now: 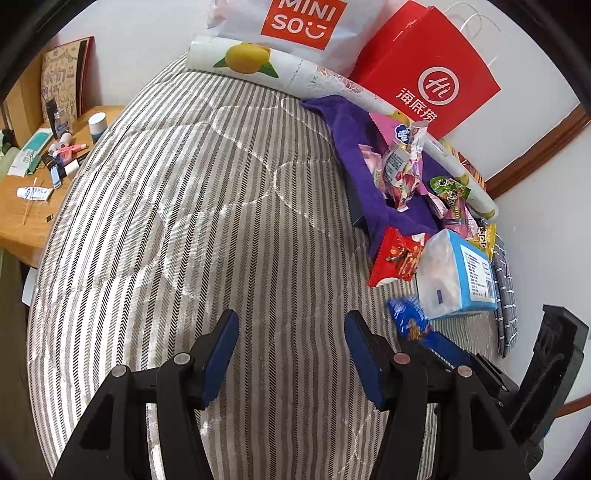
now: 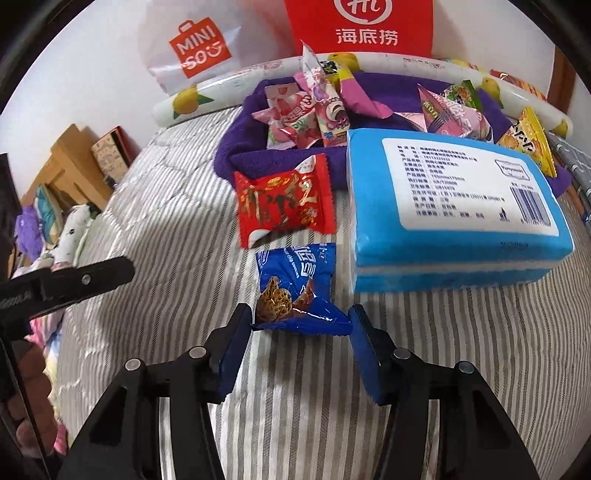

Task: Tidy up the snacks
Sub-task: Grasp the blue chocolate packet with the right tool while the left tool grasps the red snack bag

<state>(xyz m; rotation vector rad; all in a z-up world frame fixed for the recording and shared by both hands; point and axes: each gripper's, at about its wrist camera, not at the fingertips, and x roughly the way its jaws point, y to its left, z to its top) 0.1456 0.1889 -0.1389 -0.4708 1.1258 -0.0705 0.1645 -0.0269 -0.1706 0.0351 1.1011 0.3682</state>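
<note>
Lying between spread right gripper [image 2: 301,326] jaws: blue snack packet [image 2: 295,288]; left gripper [image 1: 291,332] jaws spread, empty.

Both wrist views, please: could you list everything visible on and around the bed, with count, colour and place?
Blue snack packet: one, blue, on the bed between the right gripper's open fingers.
Red snack packet: one, red, just beyond the blue one.
Tissue pack: one, blue and white, right of both packets.
Purple towel: one, purple, near the wall, with a pile of pink, green and yellow snack packets on it.
Red paper bag: one, against the wall.
Miniso bag: one, white, left of the red bag.
Striped bedcover: one, grey and white.
Wooden table: one, cluttered, left of the bed.
Left gripper: open, over bare bedcover.
Right gripper: open.
</note>
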